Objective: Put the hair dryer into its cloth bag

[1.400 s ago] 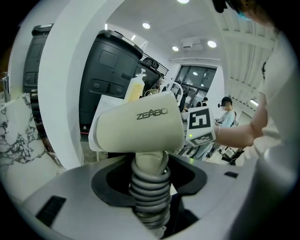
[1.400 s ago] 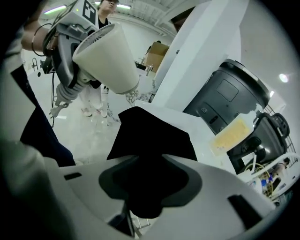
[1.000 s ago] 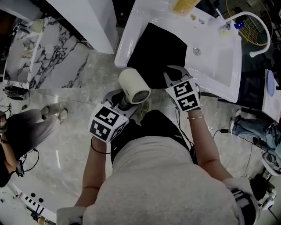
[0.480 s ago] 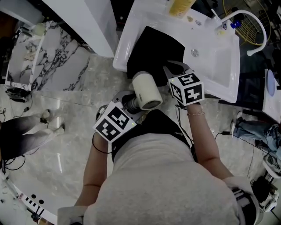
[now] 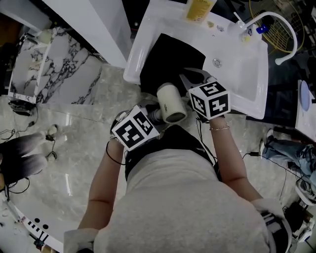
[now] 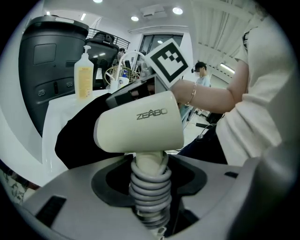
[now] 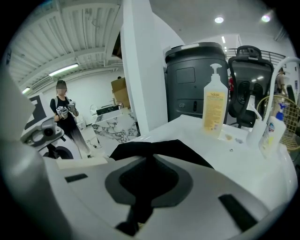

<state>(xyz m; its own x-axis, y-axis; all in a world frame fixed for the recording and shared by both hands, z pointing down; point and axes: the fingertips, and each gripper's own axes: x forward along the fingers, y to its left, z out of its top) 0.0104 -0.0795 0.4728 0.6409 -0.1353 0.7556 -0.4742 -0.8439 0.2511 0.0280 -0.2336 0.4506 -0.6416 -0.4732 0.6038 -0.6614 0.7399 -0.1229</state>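
Observation:
The cream hair dryer (image 5: 170, 102) is in front of the sink counter, its handle wrapped in grey coiled cord (image 6: 149, 185). My left gripper (image 5: 151, 116) is shut on that wrapped handle, and the barrel (image 6: 140, 126) lies crosswise above the jaws. The black cloth bag (image 5: 170, 54) lies on the white counter. My right gripper (image 5: 191, 79) is shut on the bag's near edge, which shows as black cloth (image 7: 152, 157) pinched between its jaws and lifted a little. The dryer's barrel hangs just left of the right gripper, beside the bag's near edge.
The white sink counter (image 5: 242, 74) holds a yellow pump bottle (image 5: 199, 9), a curved faucet (image 5: 281, 27) and small bottles (image 7: 272, 133). A white pillar (image 5: 94, 29) stands to its left, over a marble floor. A dark bin (image 7: 194, 79) is behind; a person (image 7: 65, 117) stands far off.
My left gripper has carried the dryer to the right, up to the bag's near edge, rolling as it went. My right gripper has lifted the bag's edge slightly.

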